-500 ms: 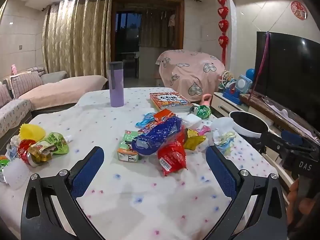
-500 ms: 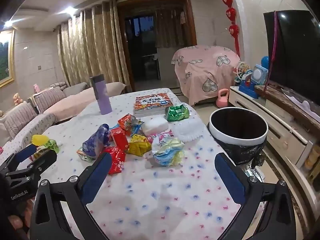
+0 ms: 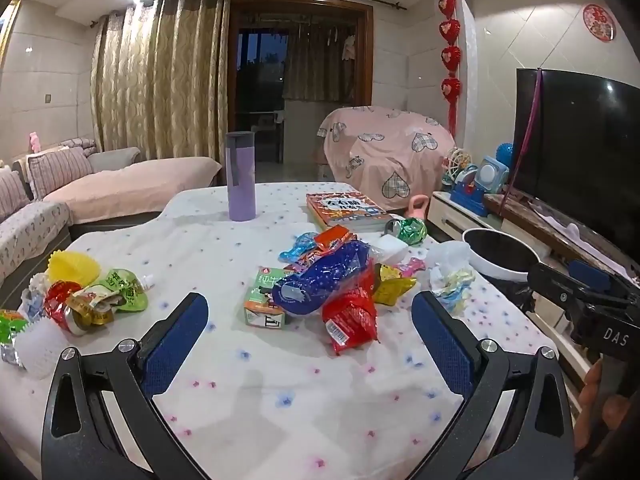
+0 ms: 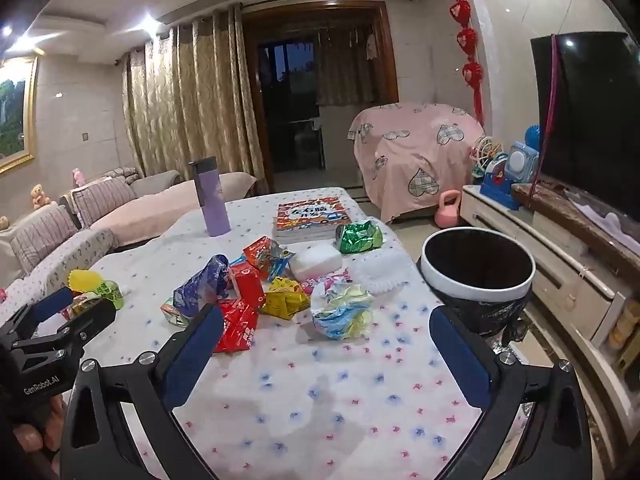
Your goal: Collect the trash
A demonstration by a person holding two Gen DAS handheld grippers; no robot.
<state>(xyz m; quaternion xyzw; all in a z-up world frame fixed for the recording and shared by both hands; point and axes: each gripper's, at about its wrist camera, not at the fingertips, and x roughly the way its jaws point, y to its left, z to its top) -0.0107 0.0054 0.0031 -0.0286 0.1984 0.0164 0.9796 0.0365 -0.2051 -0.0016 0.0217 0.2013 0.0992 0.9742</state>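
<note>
A heap of wrappers lies mid-table: a blue bag [image 3: 320,280], a red packet [image 3: 350,320], a green carton [image 3: 264,304], a yellow wrapper [image 4: 286,300], a pale crumpled wrapper [image 4: 342,312] and a green foil wrapper [image 4: 358,236]. A second pile [image 3: 80,296] lies at the table's left. A bin [image 4: 478,272] with a white rim and black liner stands off the table's right edge. My left gripper [image 3: 310,320] is open and empty, just short of the heap. My right gripper [image 4: 326,342] is open and empty, before the pale wrapper.
A purple bottle [image 3: 241,176] and a book [image 3: 346,210] stand at the table's far side. A white foam block [image 4: 316,262] lies in the heap. A sofa [image 3: 100,196] is at left, a TV [image 4: 588,120] and cabinet at right.
Both grippers have shifted only slightly; the views are almost the same. Nothing was picked up or moved.
</note>
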